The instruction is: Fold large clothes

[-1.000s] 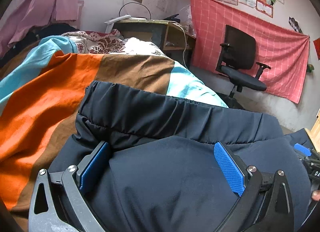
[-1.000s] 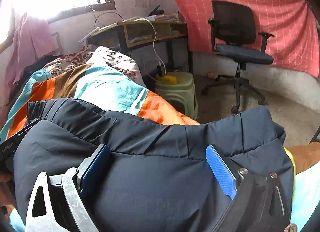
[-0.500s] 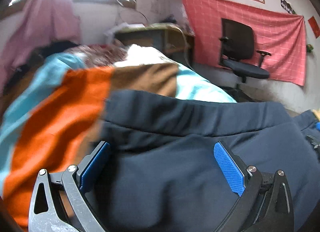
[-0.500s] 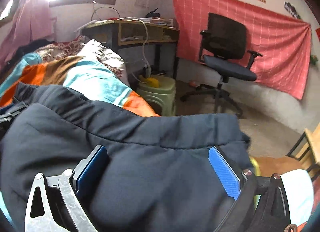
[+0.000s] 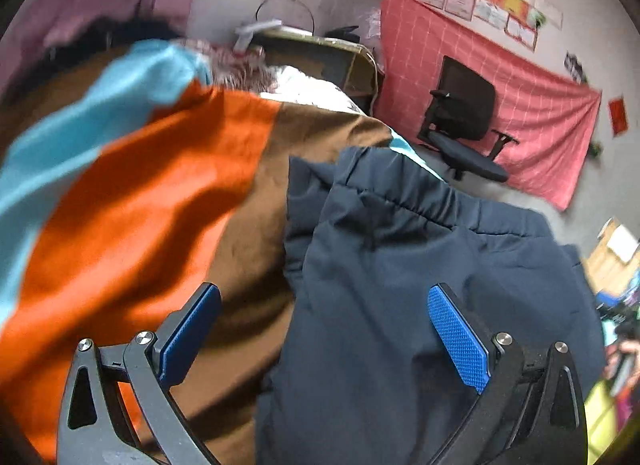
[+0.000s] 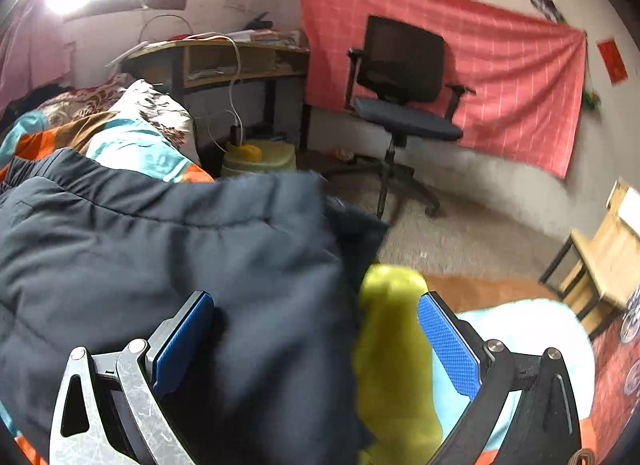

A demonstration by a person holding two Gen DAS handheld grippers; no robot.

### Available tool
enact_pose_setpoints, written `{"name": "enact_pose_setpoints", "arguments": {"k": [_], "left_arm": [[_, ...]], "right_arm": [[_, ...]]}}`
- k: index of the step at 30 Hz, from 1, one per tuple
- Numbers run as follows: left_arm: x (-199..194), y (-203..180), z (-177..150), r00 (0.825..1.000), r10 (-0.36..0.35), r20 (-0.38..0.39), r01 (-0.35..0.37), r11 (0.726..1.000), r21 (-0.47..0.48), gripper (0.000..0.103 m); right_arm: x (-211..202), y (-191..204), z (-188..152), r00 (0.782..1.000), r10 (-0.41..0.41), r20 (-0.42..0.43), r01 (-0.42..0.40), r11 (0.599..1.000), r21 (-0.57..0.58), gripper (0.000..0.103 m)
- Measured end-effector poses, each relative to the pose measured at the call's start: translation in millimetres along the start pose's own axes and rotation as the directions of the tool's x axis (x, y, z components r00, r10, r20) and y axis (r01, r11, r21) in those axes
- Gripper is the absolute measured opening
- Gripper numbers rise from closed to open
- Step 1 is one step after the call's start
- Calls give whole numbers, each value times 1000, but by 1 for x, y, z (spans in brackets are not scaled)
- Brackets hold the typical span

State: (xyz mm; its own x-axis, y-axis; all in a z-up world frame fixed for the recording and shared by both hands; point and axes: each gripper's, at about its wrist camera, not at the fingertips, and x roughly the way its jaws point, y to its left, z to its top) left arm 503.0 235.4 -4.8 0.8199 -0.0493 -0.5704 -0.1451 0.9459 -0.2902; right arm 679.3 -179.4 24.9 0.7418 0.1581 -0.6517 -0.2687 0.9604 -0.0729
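- Since a second ago both my hands have slid outward across the bed: the dark navy garment (image 5: 420, 265), which then filled the whole span between my left gripper's pads, now covers only the right part of that span, with the striped bedspread (image 5: 152, 201) bare under the left pad.
- My left gripper (image 5: 324, 337) stands wide open and holds nothing; the garment's folded left edge runs up between the two blue pads, nearer the right one.
- Ahead of that gripper, the gathered waistband lies across the cloth (it looks like padded trousers, though I cannot be sure).
- My right gripper (image 6: 316, 341) is likewise spread to its widest and grips nothing; navy fabric lies under its left pad and reaches most of the way across, while a yellow-green piece of cloth (image 6: 392, 341) sits just beside the right pad.
- Beyond the garment's far right corner are the floor and an office chair (image 6: 404, 81), so that corner is close to the bed's edge.
- To do this step well, I judge each gripper should settle over a side edge, pinch both layers together rather than only the top one, and lift evenly so the fold stays square.
- On the right I should take navy cloth only and leave the yellow-green piece out of the pinch.
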Motion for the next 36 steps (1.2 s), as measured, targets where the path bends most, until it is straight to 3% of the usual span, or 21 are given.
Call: {"name": "enact_pose_setpoints", "arguments": {"k": [4, 8, 14, 16, 21, 22, 29, 31, 36], "left_arm": [[6, 5, 1, 994, -88, -65, 89, 996, 14, 102], [20, 3, -2, 974, -167, -154, 172, 985, 21, 102], [42, 5, -7, 954, -208, -218, 209, 978, -16, 102], [49, 5, -7, 947, -229, -224, 229, 973, -29, 102], [67, 16, -8, 915, -312, -256, 293, 950, -111, 102], [68, 18, -6, 912, -321, -255, 300, 946, -119, 102], [79, 34, -1, 888, -382, -255, 345, 922, -178, 102], [80, 38, 1, 883, -389, -261, 350, 918, -185, 102], [82, 46, 9, 870, -410, -275, 363, 908, -208, 102]], "right_arm": [[1, -29, -11, 997, 61, -56, -55, 993, 101, 103], [8, -52, -23, 978, 177, -106, -149, 962, 228, 103], [25, -77, -47, 920, 380, -91, -310, 850, 425, 103], [34, -82, -54, 889, 450, -83, -359, 800, 481, 103], [57, -102, -84, 761, 649, 0, -483, 566, 669, 103], [58, -104, -89, 744, 668, 20, -501, 538, 678, 103], [52, -99, -91, 655, 752, 76, -614, 472, 633, 103], [45, -94, -92, 621, 776, 110, -666, 449, 595, 103], [40, -95, -93, 582, 802, 136, -709, 419, 567, 103]]}}
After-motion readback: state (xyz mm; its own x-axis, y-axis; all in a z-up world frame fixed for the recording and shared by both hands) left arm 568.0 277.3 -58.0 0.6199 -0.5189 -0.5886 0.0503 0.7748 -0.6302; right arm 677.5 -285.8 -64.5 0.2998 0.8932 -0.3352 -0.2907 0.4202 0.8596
